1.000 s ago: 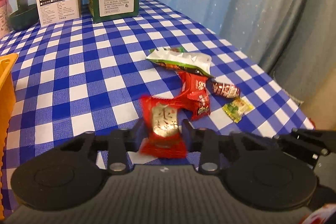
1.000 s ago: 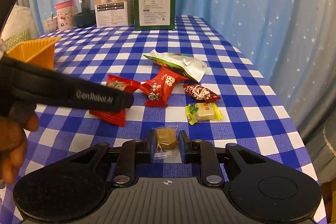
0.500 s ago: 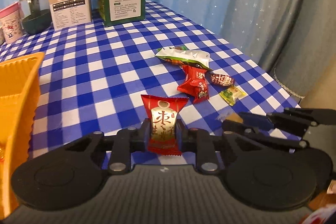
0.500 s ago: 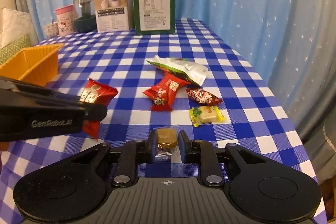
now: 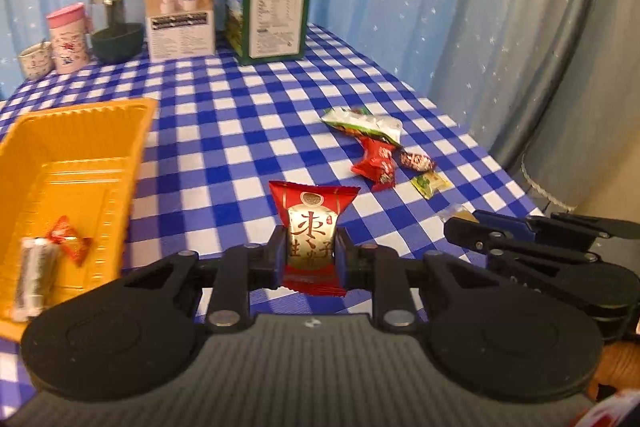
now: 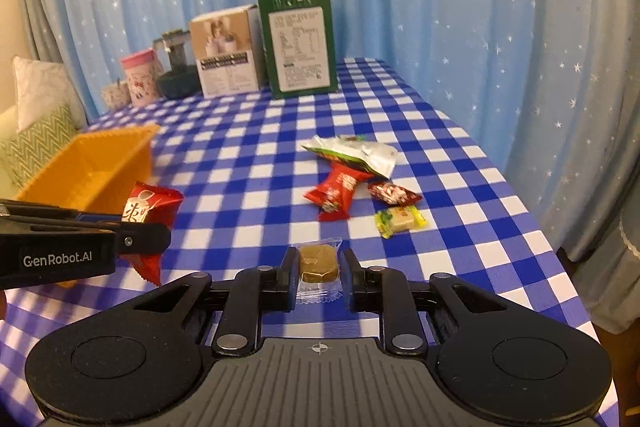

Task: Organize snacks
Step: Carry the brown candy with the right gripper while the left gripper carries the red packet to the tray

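My left gripper [image 5: 311, 251] is shut on a red and gold snack packet [image 5: 312, 227], held above the checked cloth just right of the orange tray [image 5: 120, 151]. The same packet [image 6: 150, 211] shows at the left of the right wrist view. My right gripper [image 6: 319, 277] is shut on a brown candy in clear wrap [image 6: 319, 263]. On the cloth ahead lie a white-green bag [image 6: 352, 155], a red packet [image 6: 338, 191], a dark red candy [image 6: 392, 193] and a yellow-green candy [image 6: 400, 219]. The tray holds a silver-wrapped snack [image 5: 34, 273] and a small red candy [image 5: 68, 245].
Along the far end of the table stand a green box [image 5: 272, 7], a white box [image 5: 180, 13], a dark pot [image 5: 116, 35], a pink cup [image 5: 68, 37] and a small cup [image 5: 36, 59]. Blue starred curtains hang behind and right. The table's right edge is close.
Both grippers have risen with their snacks. The left one has moved left, and the orange tray has come into fuller view on its left.
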The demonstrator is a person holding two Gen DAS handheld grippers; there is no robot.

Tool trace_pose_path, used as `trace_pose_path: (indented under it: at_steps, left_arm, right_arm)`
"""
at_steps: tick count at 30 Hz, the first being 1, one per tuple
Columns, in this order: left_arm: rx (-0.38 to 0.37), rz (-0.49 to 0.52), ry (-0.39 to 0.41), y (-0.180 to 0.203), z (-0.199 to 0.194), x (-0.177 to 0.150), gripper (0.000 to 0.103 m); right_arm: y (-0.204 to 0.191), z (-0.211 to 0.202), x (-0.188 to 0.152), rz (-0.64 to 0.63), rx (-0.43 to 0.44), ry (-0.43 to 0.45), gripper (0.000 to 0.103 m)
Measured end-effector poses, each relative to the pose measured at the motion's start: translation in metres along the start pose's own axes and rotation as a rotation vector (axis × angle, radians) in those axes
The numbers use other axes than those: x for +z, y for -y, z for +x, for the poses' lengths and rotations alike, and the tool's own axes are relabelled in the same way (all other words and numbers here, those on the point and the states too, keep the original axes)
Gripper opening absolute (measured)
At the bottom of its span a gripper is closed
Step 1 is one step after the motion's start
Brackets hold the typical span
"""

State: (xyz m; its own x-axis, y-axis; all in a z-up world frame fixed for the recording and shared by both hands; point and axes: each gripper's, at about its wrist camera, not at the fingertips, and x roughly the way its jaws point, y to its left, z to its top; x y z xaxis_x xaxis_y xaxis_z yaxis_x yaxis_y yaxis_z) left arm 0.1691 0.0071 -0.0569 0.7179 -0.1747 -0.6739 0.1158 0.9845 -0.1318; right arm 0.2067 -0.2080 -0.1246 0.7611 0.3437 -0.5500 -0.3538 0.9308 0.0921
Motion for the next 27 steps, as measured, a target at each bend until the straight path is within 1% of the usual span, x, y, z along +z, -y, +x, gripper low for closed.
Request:
trace_pose_path:
  at_steps: [6,14,21,27]
  left_arm:
    - [0.046,-0.025,0.02,-0.024,-0.038,0.011,0.022]
    - [0.145,-0.039,0.05,-0.078,-0.08,0.025,0.022]
    - [0.213,-0.06,0.028,-0.134,-0.094,0.031,0.022]
    - [0.243,-0.097,-0.014,-0.179,-0.091,0.021,0.022]
  right_arm:
    - [-0.029,-0.022,0.013,-0.01,0.048,0.021,0.022]
    - [-0.092,-0.022,0.04,-0.065,0.156,0.05,0.022]
    - [-0.15,-0.004,0.061,-0.126,0.252,0.057,0.022]
    - [-0.19,0.021,0.065,-0.172,0.311,0.033,0.022]
